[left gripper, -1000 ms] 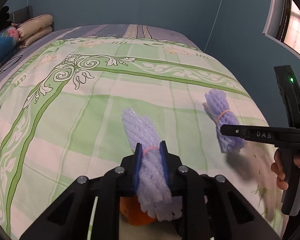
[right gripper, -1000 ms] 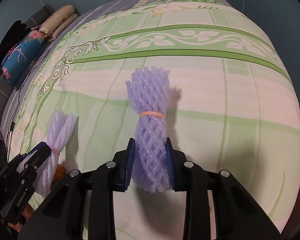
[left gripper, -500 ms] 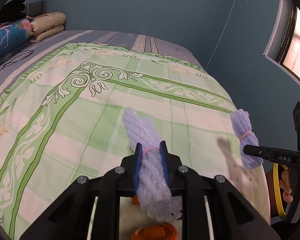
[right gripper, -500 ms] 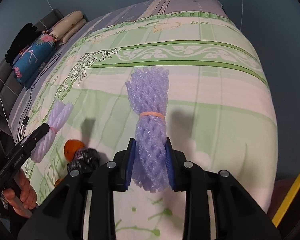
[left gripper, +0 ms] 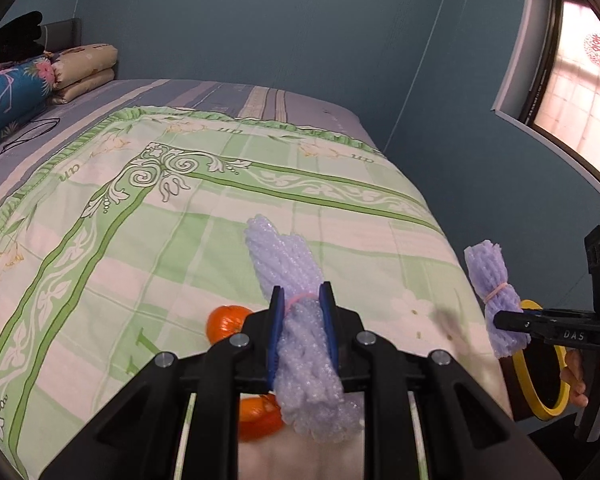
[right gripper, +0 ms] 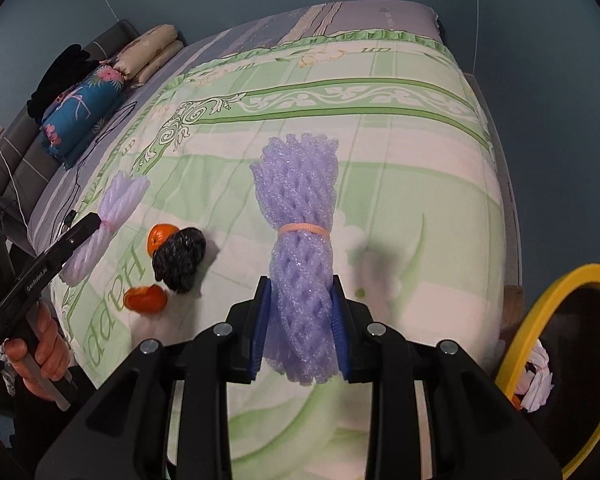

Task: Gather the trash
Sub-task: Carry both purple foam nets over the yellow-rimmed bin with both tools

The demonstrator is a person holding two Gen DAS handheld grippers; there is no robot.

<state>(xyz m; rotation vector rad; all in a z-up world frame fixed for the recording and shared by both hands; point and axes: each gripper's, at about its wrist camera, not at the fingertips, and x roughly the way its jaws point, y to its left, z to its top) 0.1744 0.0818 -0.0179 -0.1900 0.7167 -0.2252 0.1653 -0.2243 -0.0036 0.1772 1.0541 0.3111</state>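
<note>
Foam-net bundles, two: I hold the paler bundle in my left gripper, the purple bundle in my right gripper; yellow-rimmed bin near right, contents possibly tissue.

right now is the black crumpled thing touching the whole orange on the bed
Touching, as far as the right wrist view shows: the black crumpled wad overlaps the whole orange with no bedspread visible between them.
</note>
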